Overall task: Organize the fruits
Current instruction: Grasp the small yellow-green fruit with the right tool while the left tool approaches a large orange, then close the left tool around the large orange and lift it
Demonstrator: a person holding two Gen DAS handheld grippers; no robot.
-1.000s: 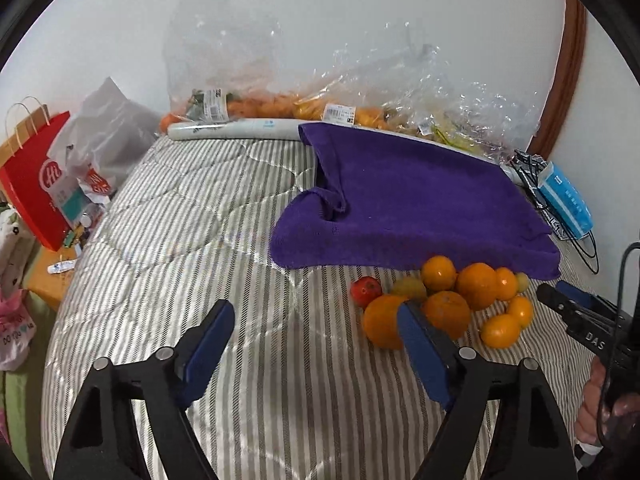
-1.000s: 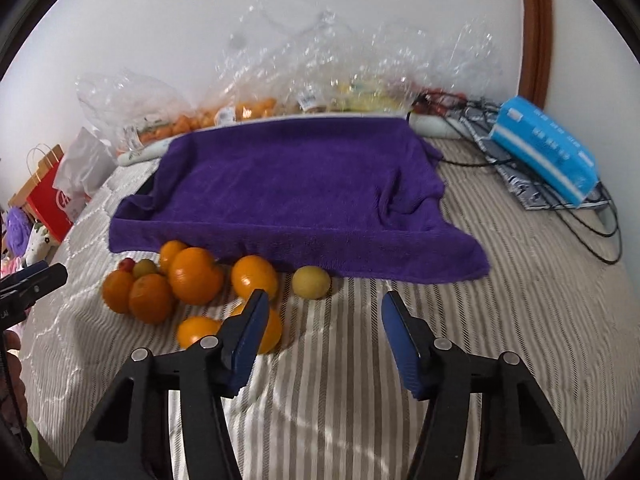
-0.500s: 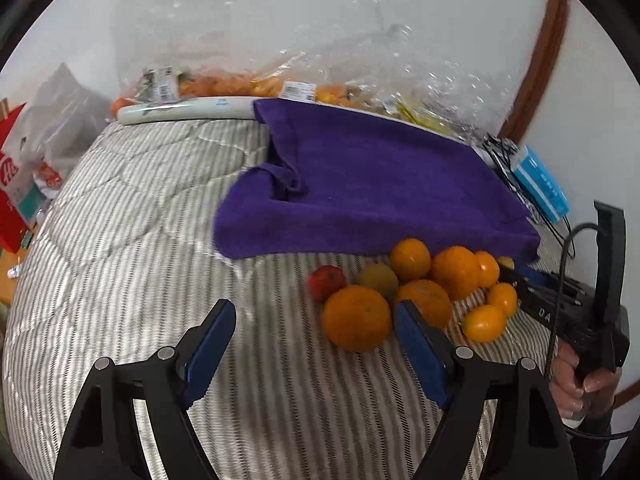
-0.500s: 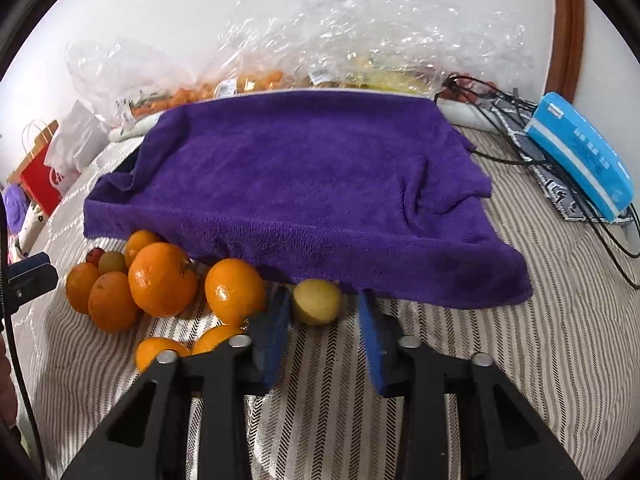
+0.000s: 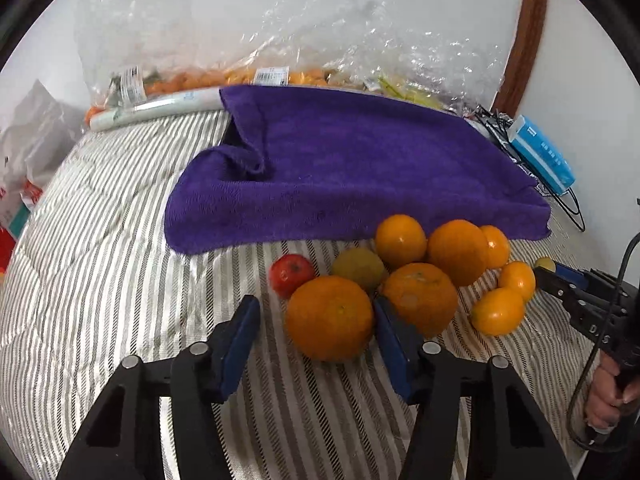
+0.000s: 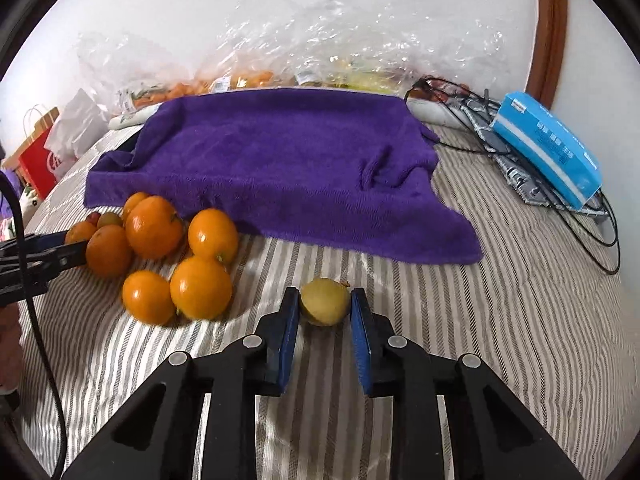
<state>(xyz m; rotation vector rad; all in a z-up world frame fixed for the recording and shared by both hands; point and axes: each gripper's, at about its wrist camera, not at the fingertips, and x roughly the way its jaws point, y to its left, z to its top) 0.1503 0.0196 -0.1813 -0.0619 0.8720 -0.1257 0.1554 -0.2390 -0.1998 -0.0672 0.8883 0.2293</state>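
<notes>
The fruit lies heaped on a striped bed [image 6: 460, 320], just near of a purple towel [image 6: 280, 168] spread across its middle.

The right gripper [image 6: 325, 312] is down at the bed, its blue fingers [image 6: 289, 332] narrowed onto a small yellow-green fruit [image 6: 324, 301]. Both pads seem to touch its sides, though a thin gap on the right cannot be ruled out. This fruit sits apart from the heap, to its right.

The left gripper [image 5: 316, 330] is among the pile, fingers [image 5: 237, 344] spread wide. A big orange [image 5: 330, 318] sits between them, against the right finger and clear of the left one, so nothing is gripped. Touching it on the right is another orange [image 5: 420, 298]; a red fruit [image 5: 292, 274] and a dull green one [image 5: 358, 266] lie just beyond. Further oranges and smaller tangerines [image 5: 498, 311] crowd to the right, up to the towel's near edge.

Clear plastic bags [image 6: 320, 64] of produce line the far wall. A blue box [image 6: 548, 152] rests on tangled cables [image 6: 600, 216] at the far right. A red paper bag [image 6: 38, 160] stands off the bed's left side.
</notes>
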